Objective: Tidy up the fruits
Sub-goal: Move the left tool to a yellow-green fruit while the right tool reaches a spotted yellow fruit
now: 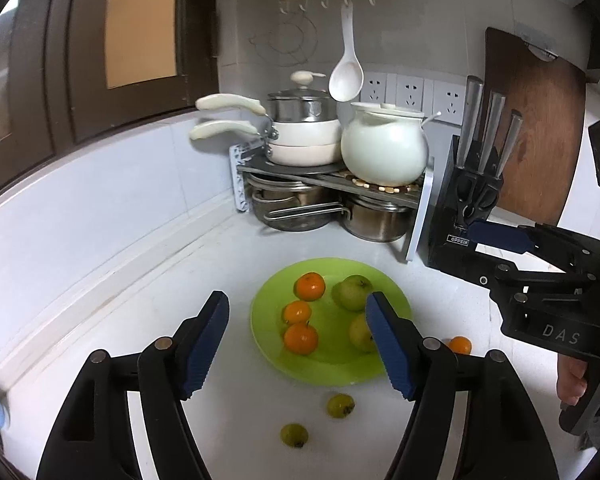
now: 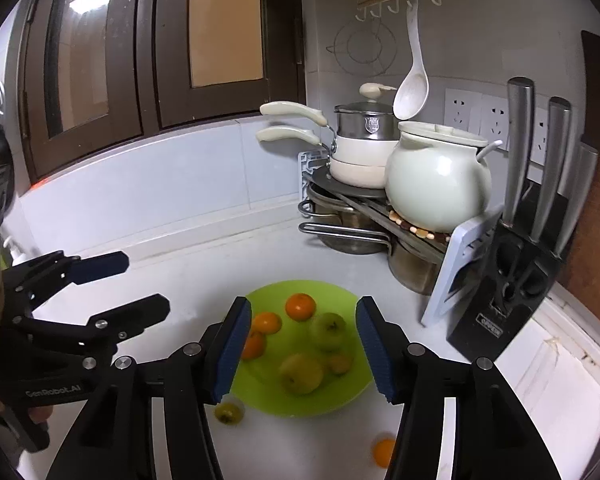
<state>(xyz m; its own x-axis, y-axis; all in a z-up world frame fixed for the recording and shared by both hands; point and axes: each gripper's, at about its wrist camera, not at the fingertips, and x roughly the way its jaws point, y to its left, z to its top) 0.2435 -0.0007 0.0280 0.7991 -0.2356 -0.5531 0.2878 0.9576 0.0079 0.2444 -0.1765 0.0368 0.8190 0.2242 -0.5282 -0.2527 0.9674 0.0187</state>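
A green plate (image 1: 268, 344) (image 2: 268, 292) lies on the white counter. It holds three oranges (image 1: 309, 286) (image 2: 300, 306) and two green apples (image 1: 354, 292) (image 2: 327, 330); the right wrist view shows one more small fruit (image 2: 340, 363) beside them. Two small green fruits (image 1: 340, 405) (image 1: 294, 434) and one orange (image 1: 460, 345) (image 2: 383, 452) lie loose on the counter near the plate. My left gripper (image 1: 300, 344) is open and empty above the plate's near side. My right gripper (image 2: 300, 350) is open and empty above the plate; it also shows in the left wrist view (image 1: 512, 248).
A rack with pots and a white jar (image 1: 384, 148) (image 2: 436, 184) stands in the far corner. A black knife block (image 1: 468, 208) (image 2: 516, 280) stands right of it, with a cutting board (image 1: 536, 128) behind. A ladle (image 1: 346, 72) hangs above.
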